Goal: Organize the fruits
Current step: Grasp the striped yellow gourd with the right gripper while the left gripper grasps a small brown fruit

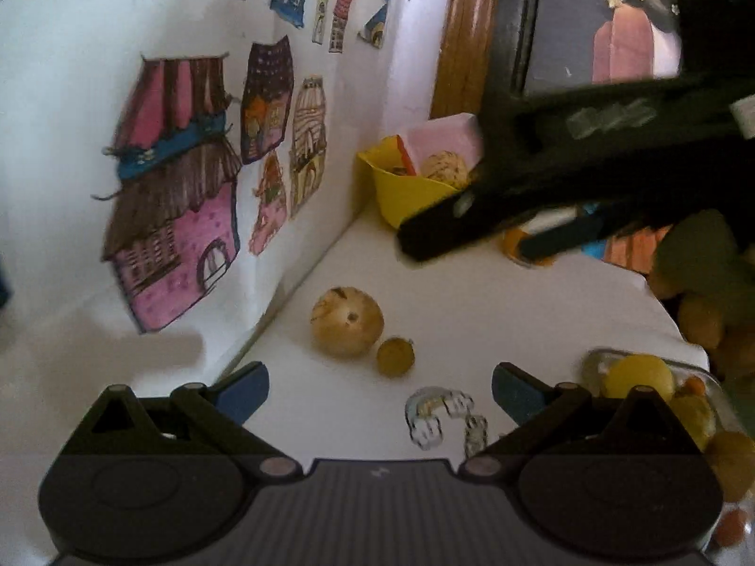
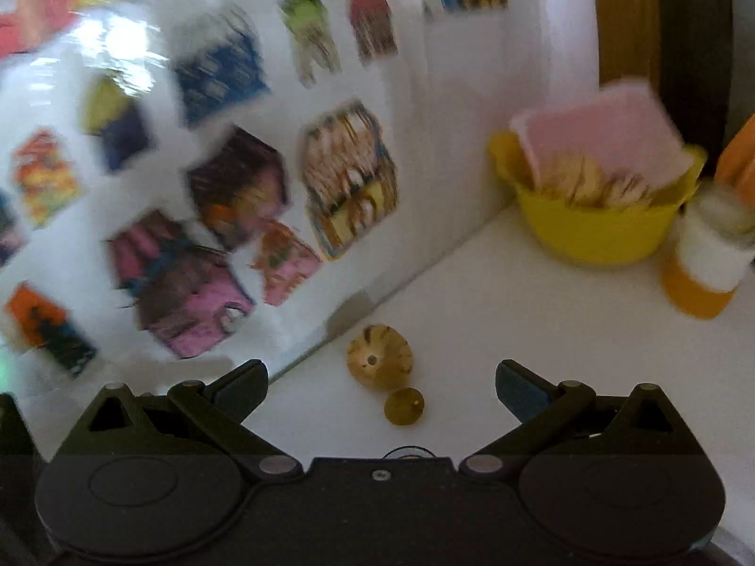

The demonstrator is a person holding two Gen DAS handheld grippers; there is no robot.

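Two fruits (image 2: 380, 356) lie on the white table (image 2: 519, 353); both hand-held grippers (image 1: 380, 394) (image 2: 380, 389) gape, released.

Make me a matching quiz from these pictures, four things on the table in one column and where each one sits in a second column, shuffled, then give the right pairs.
Things:
1. large tan fruit
2. small yellow-brown fruit
3. yellow bowl
4. rainbow sticker

Places:
A. in the back corner, holding a pink card
B. flat on the white table, nearest the left gripper
C. close to the wall of drawings, at the middle of the table
D. right beside the large fruit, on its nearer side

Pairs: 1-C, 2-D, 3-A, 4-B
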